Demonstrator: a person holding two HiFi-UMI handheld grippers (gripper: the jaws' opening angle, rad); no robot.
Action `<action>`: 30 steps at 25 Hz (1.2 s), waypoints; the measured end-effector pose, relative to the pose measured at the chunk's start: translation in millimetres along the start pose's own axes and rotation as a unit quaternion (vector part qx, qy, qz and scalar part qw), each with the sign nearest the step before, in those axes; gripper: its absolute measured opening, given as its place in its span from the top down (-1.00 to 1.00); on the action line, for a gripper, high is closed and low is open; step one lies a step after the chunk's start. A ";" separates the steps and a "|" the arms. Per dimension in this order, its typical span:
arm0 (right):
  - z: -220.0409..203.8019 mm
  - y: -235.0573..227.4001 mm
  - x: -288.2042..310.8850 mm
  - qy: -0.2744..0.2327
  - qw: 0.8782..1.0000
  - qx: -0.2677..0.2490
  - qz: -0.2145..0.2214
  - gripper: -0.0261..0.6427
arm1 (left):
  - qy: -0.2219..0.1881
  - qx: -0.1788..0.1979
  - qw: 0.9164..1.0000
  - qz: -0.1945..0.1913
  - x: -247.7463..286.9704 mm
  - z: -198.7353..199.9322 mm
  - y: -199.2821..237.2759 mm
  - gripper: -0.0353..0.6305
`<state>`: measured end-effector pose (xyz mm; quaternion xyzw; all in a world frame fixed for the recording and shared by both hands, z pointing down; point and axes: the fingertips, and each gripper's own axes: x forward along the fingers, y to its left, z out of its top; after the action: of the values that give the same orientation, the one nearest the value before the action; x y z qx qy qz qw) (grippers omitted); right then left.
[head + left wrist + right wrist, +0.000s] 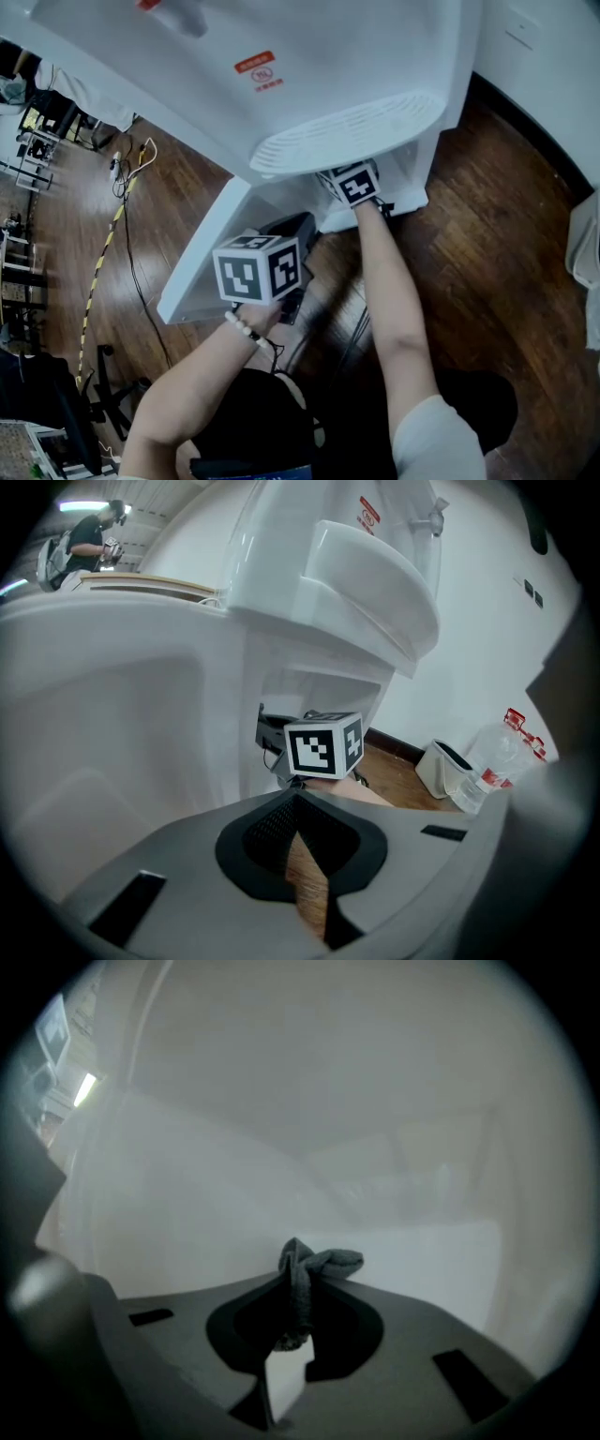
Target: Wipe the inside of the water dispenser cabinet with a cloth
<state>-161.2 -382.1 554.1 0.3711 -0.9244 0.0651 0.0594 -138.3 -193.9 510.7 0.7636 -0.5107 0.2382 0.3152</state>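
Head view: a white water dispenser (281, 84) fills the top of the frame, standing on a wooden floor (506, 216). Its lower cabinet (412, 183) is open, and the door (202, 267) swings out to the left. The right tongs (351, 184) reach into the cabinet mouth just under the drip grille (347, 136), so only their marker cube shows, with the forearm behind it. The left tongs (291, 232) hang outside, just in front of the open door.

Left gripper view: the left tongs (295, 801) are pressed together with nothing between them, and only floorboards show through the slot below the tips. Ahead, the right tongs' cube (323, 745) sits at the cabinet opening. By the wall to the right stand 2 containers: a white bin (448, 766), whose contents cannot be made out, and a clear plastic bottle (497, 757) with a red label. A person (89, 541) stands far off at the upper left.

Right gripper view: the right tongs (292, 1286) are clamped on a dark grey cloth (319, 1262), which bunches up in a knot above the tips. Pale cabinet walls (375, 1147) surround it on all sides. The cloth is inside the cabinet, near its white floor (422, 1260); whether it touches cannot be told.
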 end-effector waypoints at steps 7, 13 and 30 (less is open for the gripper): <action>34.6 -10.4 5.3 -0.059 0.996 0.056 -0.030 0.81 | -0.001 -0.001 1.000 0.020 1.4 -2.4 6.6 0.90; 6.4 -15.8 13.5 -0.020 0.990 0.126 -0.057 0.81 | 0.005 0.003 1.000 0.029 -0.1 -5.3 9.0 0.90; -47.5 -61.9 -9.3 -0.028 0.949 0.285 -0.131 0.81 | -0.001 0.006 1.000 0.013 -5.4 1.4 -4.0 0.90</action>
<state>-108.6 -412.3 604.1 0.4923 -0.8119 0.3065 -0.0668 -136.6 -190.4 505.1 0.7592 -0.5193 0.2444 0.3071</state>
